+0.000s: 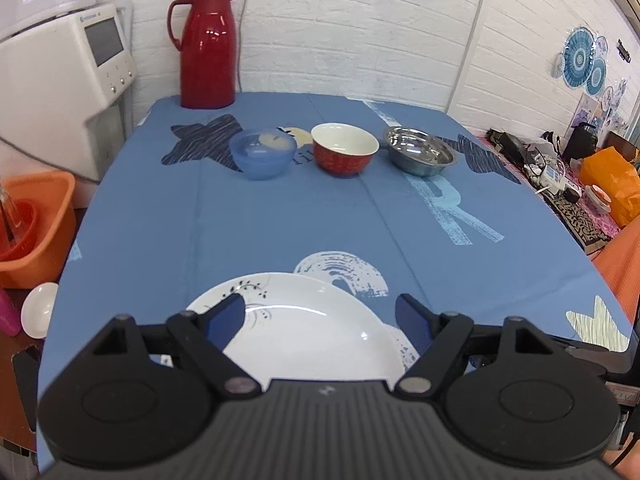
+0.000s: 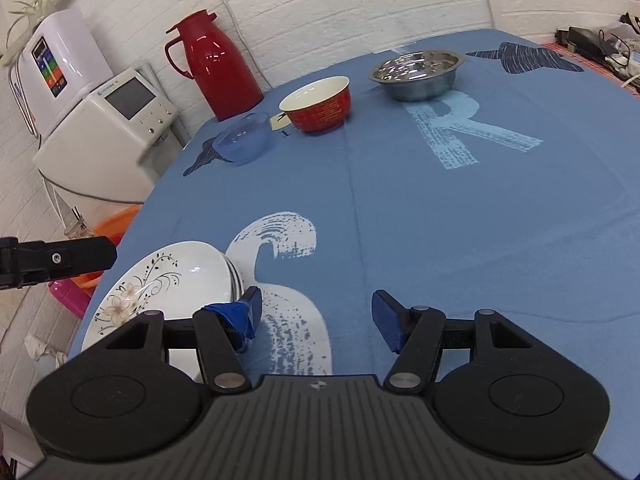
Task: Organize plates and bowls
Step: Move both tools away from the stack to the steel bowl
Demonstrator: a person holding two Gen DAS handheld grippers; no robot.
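The white floral plates already sit stacked at the counter's near edge, well short of the red thermos. Beside that thermos, the blue plastic bowl, red bowl and steel bowl stand in a row, apparently yet to be nested. The left tool hovers spread over the plates; the right tool is spread and empty.

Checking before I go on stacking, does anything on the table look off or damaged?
One oddity: the right gripper has blue tape wrapped untidily round one finger, unlike the other's clean pad. The white plates, three bowls and red flask look upright and intact; nothing spilled.
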